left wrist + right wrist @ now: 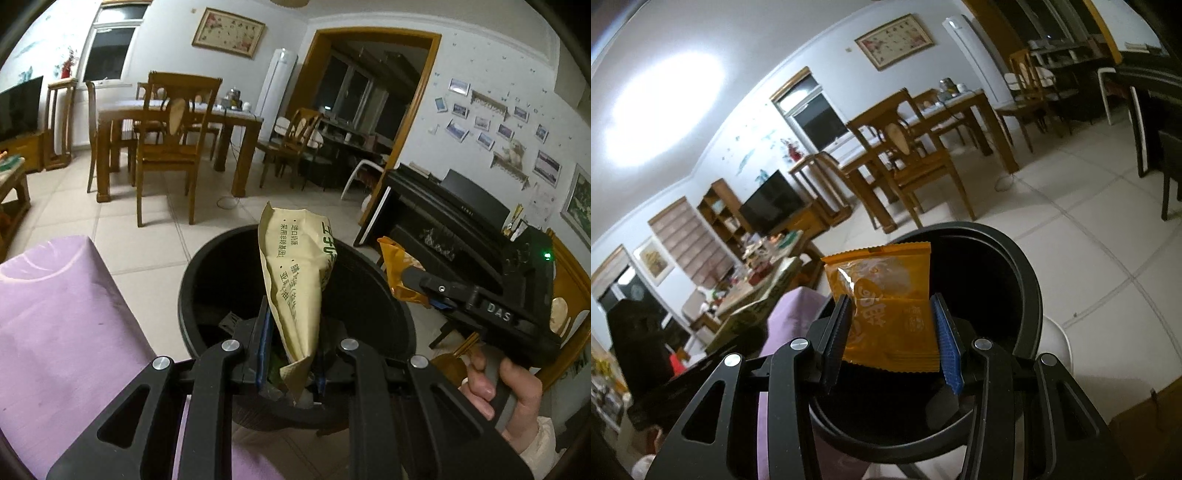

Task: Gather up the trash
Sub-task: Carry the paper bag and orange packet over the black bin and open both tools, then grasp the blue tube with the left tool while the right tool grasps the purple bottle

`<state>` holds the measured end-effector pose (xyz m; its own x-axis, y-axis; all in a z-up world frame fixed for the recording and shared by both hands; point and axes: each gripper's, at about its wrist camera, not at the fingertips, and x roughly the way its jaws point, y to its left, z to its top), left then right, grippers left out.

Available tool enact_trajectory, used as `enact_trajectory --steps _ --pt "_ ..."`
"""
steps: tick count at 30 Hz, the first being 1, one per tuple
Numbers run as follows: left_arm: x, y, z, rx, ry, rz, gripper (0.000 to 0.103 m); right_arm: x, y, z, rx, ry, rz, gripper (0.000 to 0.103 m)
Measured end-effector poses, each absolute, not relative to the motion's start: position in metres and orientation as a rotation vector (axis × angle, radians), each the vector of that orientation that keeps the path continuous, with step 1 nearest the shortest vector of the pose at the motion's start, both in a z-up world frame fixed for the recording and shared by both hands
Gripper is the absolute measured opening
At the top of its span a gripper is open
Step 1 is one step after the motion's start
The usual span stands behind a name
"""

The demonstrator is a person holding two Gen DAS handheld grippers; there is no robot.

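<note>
- My left tongs (291, 343) are pinched nearly closed on a crumpled beige wrapper (295, 280) printed with green lettering; the wrapper sticks up from between the blue pads.
- That wrapper hangs right over the open mouth of the black trash bin (207, 266), its lower end down inside the rim.
- My right tongs (892, 332) are partly open, clamped on the two side edges of an orange snack packet (886, 295); the packet spans flat between the pads.
- In the right wrist view, the orange packet sits over the near side of the same black bin (1027, 288), whose dark inside shows behind it.
- From the left wrist view, the right tongs (402, 275) reach in from the right, with the orange packet (393, 258) just at the bin's rim, and my right hand (498, 384) wraps the handle.
- A purple cloth (59, 314) lies just left of the bin.
- The bin stands on a pale tiled floor (147, 243); a wooden dining table (177, 118) with chairs stands well beyond it.
</note>
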<state>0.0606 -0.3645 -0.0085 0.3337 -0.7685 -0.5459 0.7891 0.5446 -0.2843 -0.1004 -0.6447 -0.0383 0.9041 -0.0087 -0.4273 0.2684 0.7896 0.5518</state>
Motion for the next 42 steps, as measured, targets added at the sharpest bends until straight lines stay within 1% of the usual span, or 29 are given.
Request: enact_trajectory --steps 5,7,8,9,10,11,12,14,21,27,31,35,42 --pt "0.065 -0.378 -0.015 0.048 0.725 -1.004 0.020 -0.088 -0.648 -0.047 0.659 0.432 -0.147 0.044" --pt "0.065 -0.380 -0.017 0.058 0.735 -0.997 0.022 -0.085 -0.647 -0.047 0.662 0.429 -0.143 0.046" --pt "0.064 -0.379 -0.018 0.067 0.740 -0.993 0.023 -0.083 -0.648 -0.047 0.667 0.426 -0.136 0.052" --pt "0.063 -0.382 -0.017 0.073 0.743 -0.991 0.034 -0.081 -0.648 -0.045 0.675 0.421 -0.135 0.060" --pt "0.062 -0.381 -0.015 0.081 0.746 -0.985 0.065 -0.082 -0.649 -0.044 0.687 0.403 -0.144 0.079" --pt "0.062 -0.379 -0.013 0.076 0.739 -0.976 0.082 -0.086 -0.643 -0.041 0.693 0.386 -0.148 0.085" --pt "0.061 -0.377 -0.011 0.062 0.722 -0.965 0.098 -0.089 -0.644 -0.038 0.696 0.372 -0.146 0.085" --pt "0.057 -0.365 -0.003 0.024 0.671 -0.960 0.098 -0.090 -0.643 -0.035 0.685 0.370 -0.142 0.085" --pt "0.051 -0.332 0.017 -0.001 0.654 -0.938 0.098 -0.095 -0.634 -0.030 0.682 0.370 -0.134 0.091" --pt "0.042 -0.275 0.026 -0.012 0.636 -0.865 0.098 -0.085 -0.606 -0.025 0.646 0.397 -0.090 0.091" --pt "0.036 -0.221 0.030 -0.021 0.626 -0.789 0.098 -0.064 -0.572 -0.019 0.594 0.435 -0.033 0.091" --pt "0.032 -0.159 0.028 -0.015 0.625 -0.685 0.098 -0.042 -0.518 -0.011 0.519 0.481 0.055 0.091" --pt "0.021 -0.059 0.011 0.071 0.690 -0.521 0.098 0.001 -0.411 0.002 0.411 0.562 0.237 0.090"
